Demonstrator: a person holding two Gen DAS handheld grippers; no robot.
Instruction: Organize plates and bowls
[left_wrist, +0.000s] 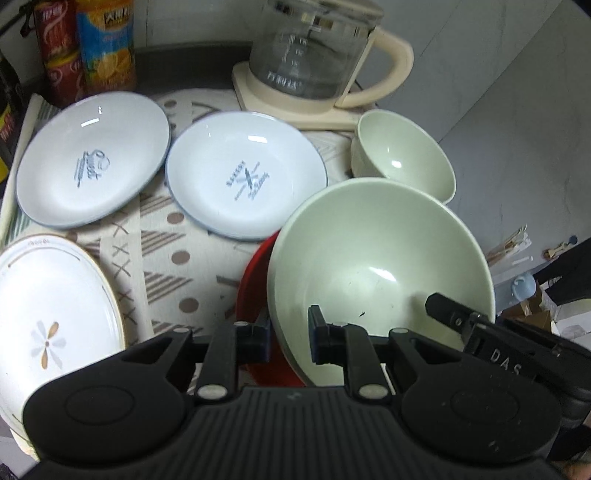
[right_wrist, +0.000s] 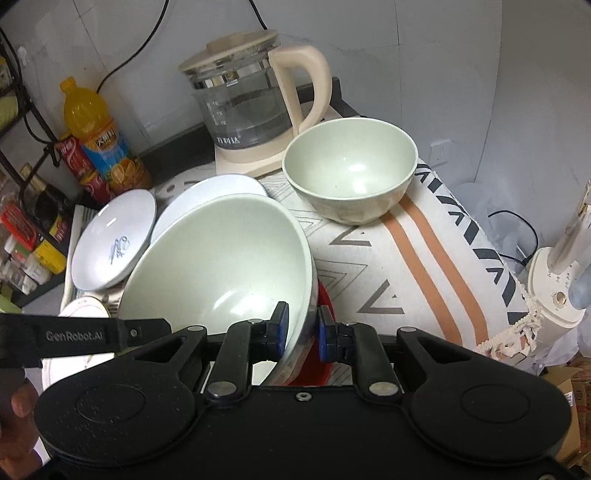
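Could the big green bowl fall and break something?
Maybe. Both grippers, left and right, pinch only the thin rim of the big bowl, and it is tilted, so it could slip out. If it drops, it would likely land on the red dish under it, or bump the nearest plate. Swinging it toward the back could also knock the small bowl, which sits close to the kettle.

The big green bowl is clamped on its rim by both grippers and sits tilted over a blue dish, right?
Not quite: the dish under the big green bowl is red, not blue, as the right wrist view shows. The rest holds: the left gripper and right gripper both clamp its rim, and it sits tilted.
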